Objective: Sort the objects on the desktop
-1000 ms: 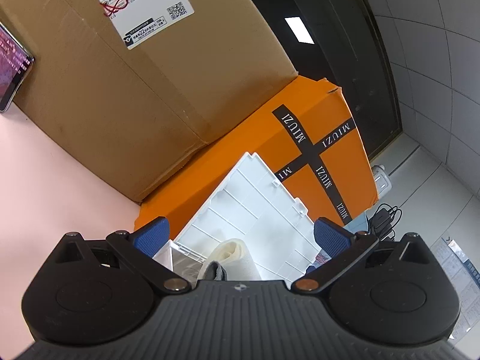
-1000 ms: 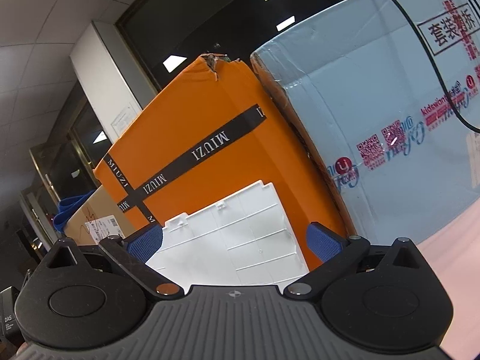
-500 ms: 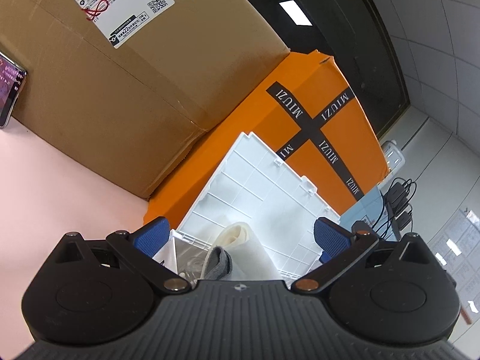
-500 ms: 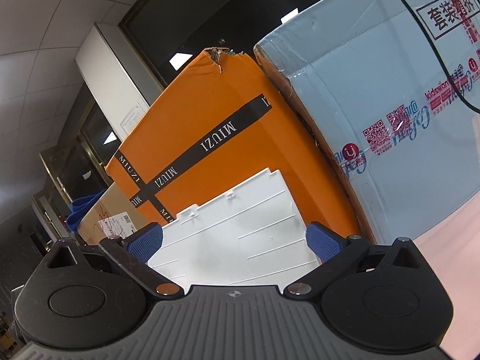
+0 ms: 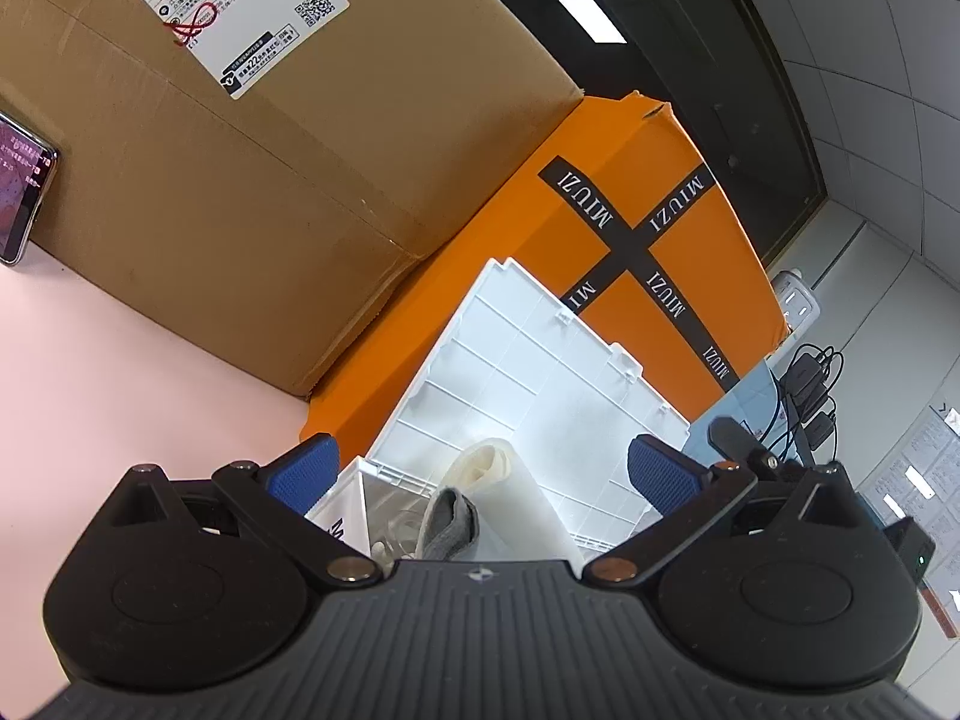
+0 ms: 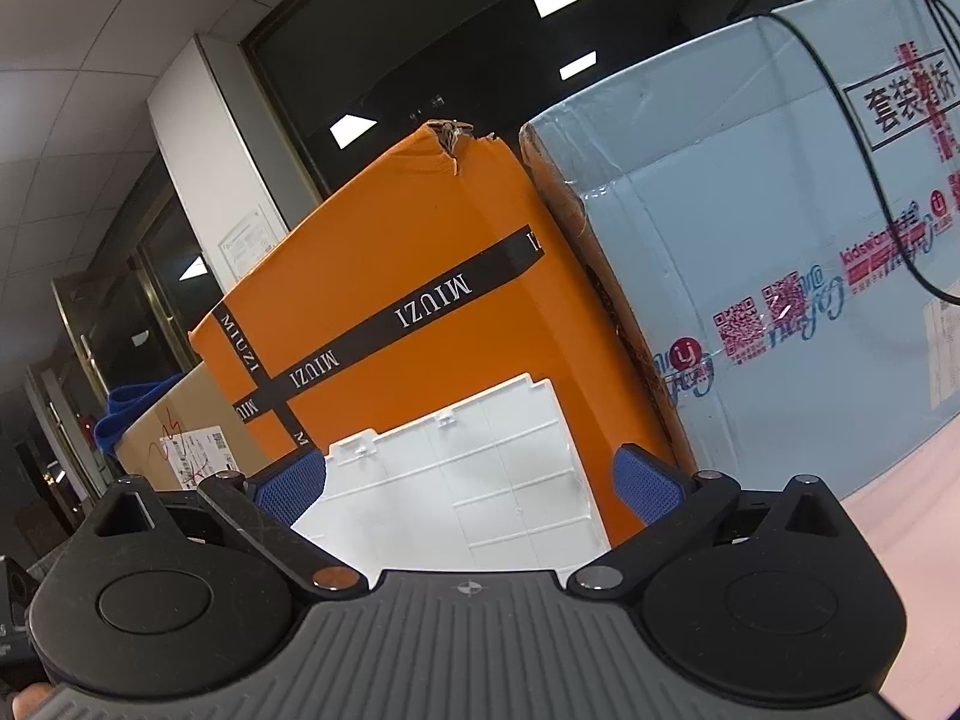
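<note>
A white plastic storage box stands with its ribbed lid (image 5: 540, 384) raised and leaning back against an orange MIUZI box (image 5: 648, 228). Inside the storage box, in the left wrist view, a cream roll (image 5: 510, 492) and a grey cloth item (image 5: 447, 525) stick up. My left gripper (image 5: 480, 474) is open and empty, just above and in front of these items. In the right wrist view the white lid (image 6: 468, 480) fills the gap of my right gripper (image 6: 468, 486), which is open and empty. The box's inside is hidden in that view.
A big brown cardboard box (image 5: 240, 150) stands left of the orange box (image 6: 420, 300), a pale blue carton (image 6: 750, 240) right of it. A phone (image 5: 21, 198) leans at the far left. The desk top (image 5: 120, 372) is pink. Chargers and cables (image 5: 804, 384) hang at the right.
Both grippers have tilted a little, so the boxes sit slightly differently in each view. More of the storage box's contents shows in the left wrist view. The jaws have stayed open.
</note>
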{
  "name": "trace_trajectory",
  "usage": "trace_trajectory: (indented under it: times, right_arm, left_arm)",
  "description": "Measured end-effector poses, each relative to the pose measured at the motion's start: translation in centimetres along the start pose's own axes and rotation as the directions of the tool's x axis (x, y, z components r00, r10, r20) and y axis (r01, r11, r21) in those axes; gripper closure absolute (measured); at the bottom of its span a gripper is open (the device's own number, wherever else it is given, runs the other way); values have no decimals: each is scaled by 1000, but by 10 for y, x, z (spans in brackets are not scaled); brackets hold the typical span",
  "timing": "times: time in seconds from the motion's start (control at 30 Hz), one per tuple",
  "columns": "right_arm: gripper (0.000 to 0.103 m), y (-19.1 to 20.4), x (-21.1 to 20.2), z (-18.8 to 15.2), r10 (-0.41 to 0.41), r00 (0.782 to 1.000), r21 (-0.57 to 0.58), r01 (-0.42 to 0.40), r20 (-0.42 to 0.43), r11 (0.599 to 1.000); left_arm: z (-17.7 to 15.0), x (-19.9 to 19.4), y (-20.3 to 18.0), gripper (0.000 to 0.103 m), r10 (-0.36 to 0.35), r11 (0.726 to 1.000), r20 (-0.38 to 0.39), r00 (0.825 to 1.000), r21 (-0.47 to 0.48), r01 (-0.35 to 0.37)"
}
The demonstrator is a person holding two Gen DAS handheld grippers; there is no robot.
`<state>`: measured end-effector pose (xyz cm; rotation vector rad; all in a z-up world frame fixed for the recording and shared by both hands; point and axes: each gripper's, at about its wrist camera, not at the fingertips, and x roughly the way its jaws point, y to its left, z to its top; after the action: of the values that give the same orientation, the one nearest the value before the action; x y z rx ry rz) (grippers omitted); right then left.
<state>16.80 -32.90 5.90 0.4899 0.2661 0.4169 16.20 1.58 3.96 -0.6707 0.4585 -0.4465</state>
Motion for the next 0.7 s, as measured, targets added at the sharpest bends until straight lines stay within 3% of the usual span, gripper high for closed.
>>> trace_trajectory:
  times: [0.23, 0.7]
  right_arm:
    - [0, 7, 17, 0, 6, 999, -47, -7, -33, 999]
    - [0, 19, -13, -10, 31, 999, -68, -32, -12, 997]
  left_arm:
    - [1, -1, 0, 0, -2, 1000, -9, 1000, 5, 3]
    - [-4, -2, -12, 0, 66, 992, -6, 998, 105, -65]
